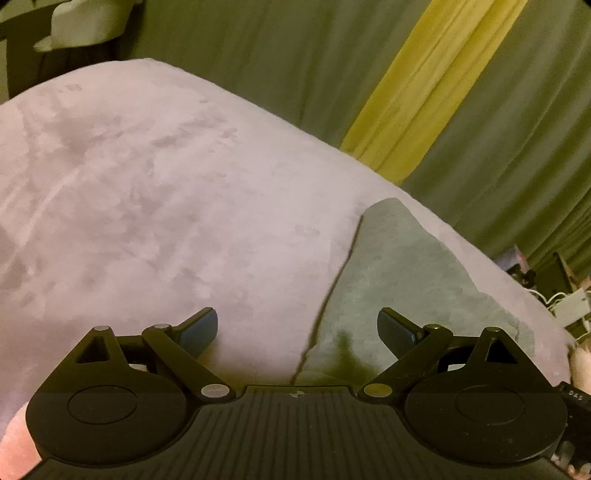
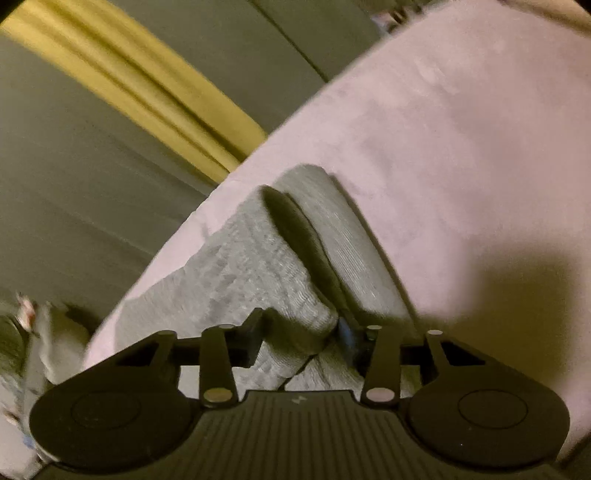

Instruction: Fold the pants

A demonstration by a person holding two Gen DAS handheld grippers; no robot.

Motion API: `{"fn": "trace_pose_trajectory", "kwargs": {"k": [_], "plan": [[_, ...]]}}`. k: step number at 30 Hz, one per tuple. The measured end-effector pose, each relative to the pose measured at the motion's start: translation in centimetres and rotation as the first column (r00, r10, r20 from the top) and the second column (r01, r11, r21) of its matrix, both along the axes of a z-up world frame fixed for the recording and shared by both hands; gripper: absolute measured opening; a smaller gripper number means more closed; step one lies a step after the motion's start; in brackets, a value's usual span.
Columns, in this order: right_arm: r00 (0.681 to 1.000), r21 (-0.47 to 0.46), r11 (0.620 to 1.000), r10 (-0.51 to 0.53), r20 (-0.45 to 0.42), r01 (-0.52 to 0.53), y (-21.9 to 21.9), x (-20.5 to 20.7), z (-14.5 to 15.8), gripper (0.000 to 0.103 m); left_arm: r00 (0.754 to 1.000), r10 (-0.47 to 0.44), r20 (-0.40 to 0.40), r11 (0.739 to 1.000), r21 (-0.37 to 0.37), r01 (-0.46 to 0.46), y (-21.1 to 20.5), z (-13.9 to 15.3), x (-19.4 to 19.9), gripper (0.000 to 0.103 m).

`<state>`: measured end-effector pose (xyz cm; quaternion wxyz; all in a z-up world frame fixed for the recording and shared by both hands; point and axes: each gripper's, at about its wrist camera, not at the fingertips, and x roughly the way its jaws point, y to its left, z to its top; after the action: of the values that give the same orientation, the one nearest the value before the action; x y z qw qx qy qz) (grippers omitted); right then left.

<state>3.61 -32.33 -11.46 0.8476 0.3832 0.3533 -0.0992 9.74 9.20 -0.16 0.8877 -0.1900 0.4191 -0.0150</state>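
The grey pants [image 1: 402, 280] lie on a pale pink blanket [image 1: 147, 192], near its right edge in the left wrist view. My left gripper [image 1: 297, 328] is open and empty, just above the pants' left edge. In the right wrist view the pants [image 2: 255, 266] are bunched and lifted, with a fold standing up. My right gripper [image 2: 299, 332] is shut on a thick fold of the pants, its fingers [image 2: 255, 332] pressing the fabric from both sides.
Grey-green curtains with a yellow stripe [image 1: 424, 92] hang behind the bed. Cables and small items [image 1: 561, 299] sit past the blanket's right edge. A pale object [image 1: 81, 26] stands at the far left corner.
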Motion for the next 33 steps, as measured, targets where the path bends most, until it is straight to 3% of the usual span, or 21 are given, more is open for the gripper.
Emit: {"fn": "trace_pose_trajectory", "kwargs": {"k": [6, 8, 10, 11, 16, 23, 30, 33], "plan": [[0.999, -0.149, 0.988, 0.044, 0.023, -0.041, 1.8, -0.3, 1.5, 0.033, 1.0, 0.018, -0.025, 1.0, -0.009, -0.018, 0.6, -0.4, 0.2, 0.097], [0.999, -0.121, 0.992, 0.037, 0.015, -0.035, 1.6, -0.4, 1.1, 0.035, 0.999, 0.019, -0.026, 1.0, -0.003, -0.019, 0.5, -0.5, 0.2, 0.097], [0.999, -0.062, 0.997, 0.041, -0.001, -0.041, 1.1, -0.1, 0.3, 0.05, 0.999, 0.019, -0.029, 1.0, 0.007, -0.018, 0.4, -0.6, 0.2, 0.097], [0.999, -0.033, 0.999, 0.04, -0.013, -0.041, 0.9, 0.1, -0.2, 0.053, 0.999, 0.017, -0.033, 1.0, 0.013, -0.017, 0.3, -0.7, 0.3, 0.097], [1.0, -0.048, 0.999, 0.02, -0.019, -0.021, 1.2, 0.5, 0.1, 0.05, 0.999, 0.015, -0.04, 0.999, 0.041, -0.013, -0.1, -0.7, 0.4, 0.097], [0.998, -0.186, 0.981, 0.056, -0.031, -0.061, 3.0, 0.4, 1.2, 0.047, 0.999, 0.015, -0.05, 0.999, 0.048, -0.013, 0.0, -0.9, 0.3, 0.097], [0.995, -0.266, 0.96, 0.066, -0.081, -0.085, 3.8, 0.9, 1.6, 0.055, 0.998, 0.012, -0.057, 0.999, 0.051, -0.009, 0.1, -1.1, 0.6, 0.097], [0.996, -0.304, 0.949, 0.068, -0.055, -0.082, 4.2, 0.8, 2.2, 0.049, 0.998, 0.009, -0.064, 0.998, 0.057, -0.005, 0.0, -1.3, 0.7, 0.097]]}}
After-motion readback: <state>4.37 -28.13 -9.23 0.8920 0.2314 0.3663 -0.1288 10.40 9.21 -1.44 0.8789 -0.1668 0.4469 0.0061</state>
